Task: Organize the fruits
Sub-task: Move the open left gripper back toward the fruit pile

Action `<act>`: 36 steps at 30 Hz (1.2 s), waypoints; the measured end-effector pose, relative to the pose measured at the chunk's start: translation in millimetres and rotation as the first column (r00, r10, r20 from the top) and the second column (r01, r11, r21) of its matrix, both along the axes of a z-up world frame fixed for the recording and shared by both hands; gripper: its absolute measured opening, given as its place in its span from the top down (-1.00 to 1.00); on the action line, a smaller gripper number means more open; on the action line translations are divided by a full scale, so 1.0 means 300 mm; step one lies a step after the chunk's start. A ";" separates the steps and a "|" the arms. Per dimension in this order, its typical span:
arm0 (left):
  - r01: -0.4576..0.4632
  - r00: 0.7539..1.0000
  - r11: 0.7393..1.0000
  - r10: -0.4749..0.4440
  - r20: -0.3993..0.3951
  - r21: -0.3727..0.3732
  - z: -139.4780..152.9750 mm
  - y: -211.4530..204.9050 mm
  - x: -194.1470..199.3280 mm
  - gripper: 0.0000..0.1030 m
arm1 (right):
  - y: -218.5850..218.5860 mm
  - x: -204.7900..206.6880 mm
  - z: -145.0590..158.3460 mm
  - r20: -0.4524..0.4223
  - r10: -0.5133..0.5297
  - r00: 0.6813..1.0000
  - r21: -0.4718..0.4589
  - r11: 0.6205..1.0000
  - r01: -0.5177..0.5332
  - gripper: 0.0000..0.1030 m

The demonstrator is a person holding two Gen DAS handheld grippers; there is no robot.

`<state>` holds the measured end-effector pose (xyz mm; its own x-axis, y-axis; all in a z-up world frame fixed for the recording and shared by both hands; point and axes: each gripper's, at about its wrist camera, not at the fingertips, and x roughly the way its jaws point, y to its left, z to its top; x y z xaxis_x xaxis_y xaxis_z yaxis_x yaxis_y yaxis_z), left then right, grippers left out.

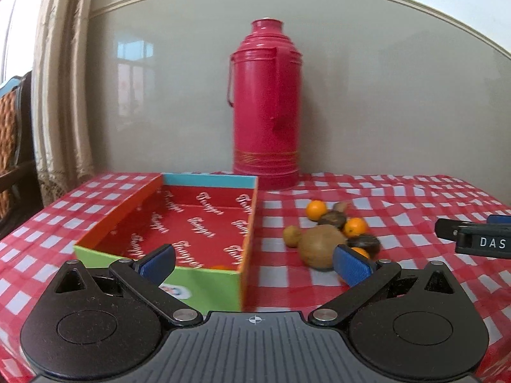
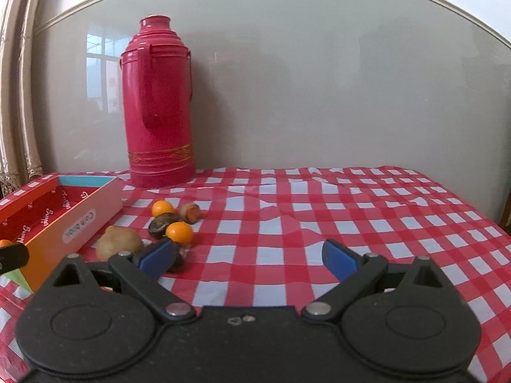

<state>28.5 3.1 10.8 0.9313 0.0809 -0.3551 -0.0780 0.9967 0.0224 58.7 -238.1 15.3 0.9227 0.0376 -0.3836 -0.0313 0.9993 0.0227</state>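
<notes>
An open cardboard box with a red printed inside stands on the checked cloth; something orange shows at its near inner edge. Right of it lies a cluster of fruit: a large brown kiwi, a small one, small oranges and dark round fruits. My left gripper is open, straddling the box's near right corner. My right gripper is open with nothing between its fingers, just right of the fruit; its left pad hides a dark fruit. The box sits at left.
A tall red thermos stands against the back wall behind the box and fruit. The right gripper's tip shows at the right edge of the left wrist view. The red-and-white checked tablecloth stretches to the right. A curtain hangs at left.
</notes>
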 end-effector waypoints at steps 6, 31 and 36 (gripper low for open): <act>0.030 1.000 0.999 -0.030 0.002 0.016 -0.004 -0.063 0.023 -1.00 | -0.039 -0.003 -0.001 -0.003 -0.016 1.000 0.004 1.000 0.016 -0.81; 0.098 0.992 0.995 -0.098 -0.084 -0.005 -0.063 -0.226 0.159 -1.00 | -0.236 -0.017 -0.026 -0.030 -0.145 0.989 0.019 0.989 0.146 -0.82; 0.100 0.988 0.994 -0.103 -0.115 -0.035 -0.077 -0.236 0.186 -0.99 | -0.265 -0.023 -0.032 -0.036 -0.165 0.986 0.024 0.986 0.166 -0.82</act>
<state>84.4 -67.7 -12.4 0.8864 -0.0238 -0.4623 0.0250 0.9997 -0.0035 51.9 -317.6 5.6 0.9037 -0.1037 -0.4153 0.1355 0.9896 0.0476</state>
